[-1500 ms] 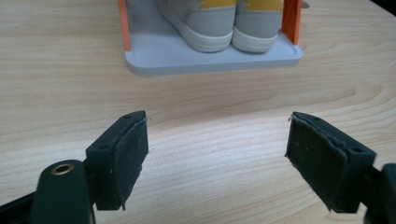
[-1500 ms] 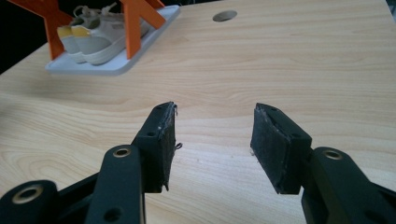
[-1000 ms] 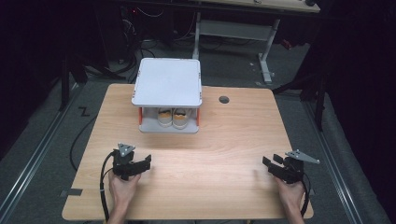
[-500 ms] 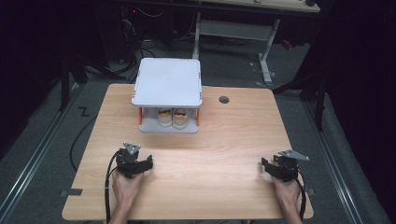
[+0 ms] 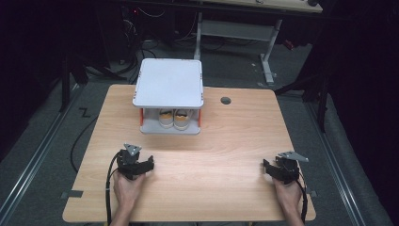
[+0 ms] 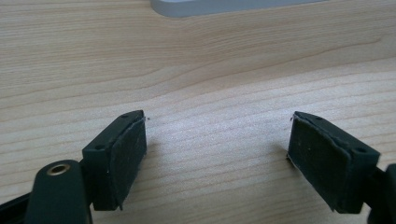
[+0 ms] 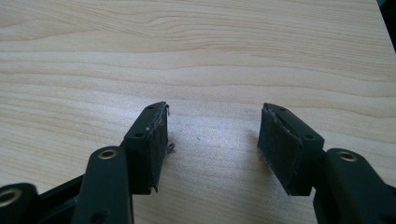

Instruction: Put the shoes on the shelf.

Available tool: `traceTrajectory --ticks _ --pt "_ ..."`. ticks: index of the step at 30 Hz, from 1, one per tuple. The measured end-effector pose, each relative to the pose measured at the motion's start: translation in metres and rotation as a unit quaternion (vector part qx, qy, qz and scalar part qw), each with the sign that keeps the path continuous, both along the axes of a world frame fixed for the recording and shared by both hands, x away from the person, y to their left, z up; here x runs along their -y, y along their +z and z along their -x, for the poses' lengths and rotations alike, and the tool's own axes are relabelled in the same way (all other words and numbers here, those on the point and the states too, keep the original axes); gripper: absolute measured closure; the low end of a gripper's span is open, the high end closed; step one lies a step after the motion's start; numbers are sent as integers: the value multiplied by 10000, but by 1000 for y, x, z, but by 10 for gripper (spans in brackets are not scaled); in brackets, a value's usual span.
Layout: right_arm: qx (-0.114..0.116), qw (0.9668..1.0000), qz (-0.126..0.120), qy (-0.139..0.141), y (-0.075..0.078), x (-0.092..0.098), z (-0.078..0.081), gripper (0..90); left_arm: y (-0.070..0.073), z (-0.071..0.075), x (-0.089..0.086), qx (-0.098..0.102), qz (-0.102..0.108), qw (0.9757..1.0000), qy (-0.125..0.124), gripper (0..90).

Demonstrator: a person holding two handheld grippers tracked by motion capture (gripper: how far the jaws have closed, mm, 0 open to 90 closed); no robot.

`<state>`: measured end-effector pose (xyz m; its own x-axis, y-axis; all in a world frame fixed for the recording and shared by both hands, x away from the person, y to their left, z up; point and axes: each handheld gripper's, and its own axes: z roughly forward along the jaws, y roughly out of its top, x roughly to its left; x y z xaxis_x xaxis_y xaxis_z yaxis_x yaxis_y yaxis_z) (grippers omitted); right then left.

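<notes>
A white two-level rack (image 5: 168, 83) with orange posts stands at the back middle of the wooden table (image 5: 235, 141). A pair of pale shoes (image 5: 173, 118) sits on its lower shelf. My left gripper (image 5: 149, 163) rests on the table near the front left, held by a hand, with its jaws pointing right. In the left gripper view the left gripper (image 6: 217, 119) is open over bare wood, and the rack's grey base (image 6: 224, 6) lies beyond it. My right gripper (image 5: 266, 168) rests at the front right, also held by a hand. In its own view the right gripper (image 7: 214, 108) stands open with nothing between the pads.
A round cable hole (image 5: 226, 100) sits in the tabletop right of the rack. Cables trail from both grippers toward the front edge. Beyond the table are a dark floor, desk legs (image 5: 266, 56) and loose cables.
</notes>
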<state>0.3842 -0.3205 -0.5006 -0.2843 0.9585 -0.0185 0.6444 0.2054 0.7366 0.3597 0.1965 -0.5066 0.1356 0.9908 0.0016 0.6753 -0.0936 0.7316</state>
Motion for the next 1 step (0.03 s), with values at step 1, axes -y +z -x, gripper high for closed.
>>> traceTrajectory --ticks 1 --pt "0 10000 0 0 0 0 0 427 0 0 0 0 0 10000 0 196"
